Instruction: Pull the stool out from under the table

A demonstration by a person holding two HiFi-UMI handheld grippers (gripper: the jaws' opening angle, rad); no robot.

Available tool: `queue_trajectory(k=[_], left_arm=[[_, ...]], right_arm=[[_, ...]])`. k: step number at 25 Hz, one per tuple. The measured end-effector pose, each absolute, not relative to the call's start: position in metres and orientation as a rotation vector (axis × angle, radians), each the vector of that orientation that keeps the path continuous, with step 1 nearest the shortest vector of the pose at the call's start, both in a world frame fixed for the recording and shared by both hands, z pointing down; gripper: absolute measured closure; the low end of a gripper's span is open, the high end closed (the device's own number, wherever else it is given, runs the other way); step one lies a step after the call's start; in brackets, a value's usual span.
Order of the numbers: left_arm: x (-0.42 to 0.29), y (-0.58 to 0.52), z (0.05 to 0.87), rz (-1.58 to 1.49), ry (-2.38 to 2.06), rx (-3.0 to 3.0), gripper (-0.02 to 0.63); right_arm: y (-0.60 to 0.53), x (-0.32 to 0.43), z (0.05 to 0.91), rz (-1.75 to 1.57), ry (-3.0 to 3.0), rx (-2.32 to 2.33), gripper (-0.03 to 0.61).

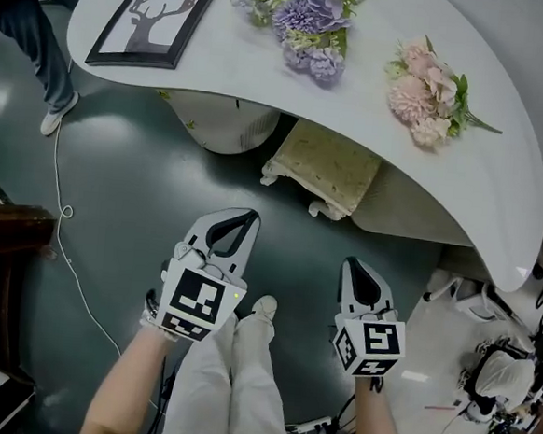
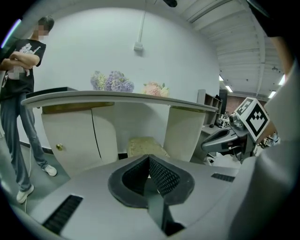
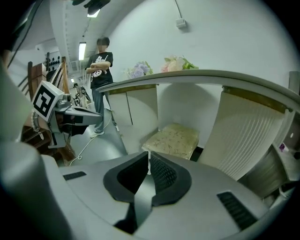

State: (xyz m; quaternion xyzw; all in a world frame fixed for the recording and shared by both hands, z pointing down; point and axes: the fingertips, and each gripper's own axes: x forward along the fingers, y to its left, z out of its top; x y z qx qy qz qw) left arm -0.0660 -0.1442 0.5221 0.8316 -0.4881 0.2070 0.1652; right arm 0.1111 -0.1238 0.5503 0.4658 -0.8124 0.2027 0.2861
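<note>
Noting stool (image 1: 324,164) tucked under table (image 1: 373,116), frame centre. Judged light; cushion soft, carved frame stiff. Best taken at rigid near edge. Left gripper (image 1: 244,218) and right gripper (image 1: 351,264) both closed, empty, apart from it.

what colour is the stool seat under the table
The stool seat is pale yellowish cream with a speckled pattern; the right gripper view shows it best.
</note>
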Motion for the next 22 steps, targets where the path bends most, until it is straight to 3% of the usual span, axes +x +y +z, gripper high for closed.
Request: queue_trajectory(k=[12, 16, 22], left_arm=[[-0.06, -0.191, 0.617, 0.672, -1.353, 2.297, 0.594], [-0.056, -0.206, 0.644, 0.66, -1.337, 2.261, 0.509], [-0.051, -0.236, 0.685, 0.703, -1.321, 2.236, 0.436]], right_arm=[[-0.181, 0.133, 0.635, 0.613, -2.11, 1.268, 0.534], [-0.198, 0.138, 0.664, 0.675, -2.094, 1.261, 0.418], [-0.22, 0.147, 0.705, 0.726, -2.055, 1.226, 0.327]])
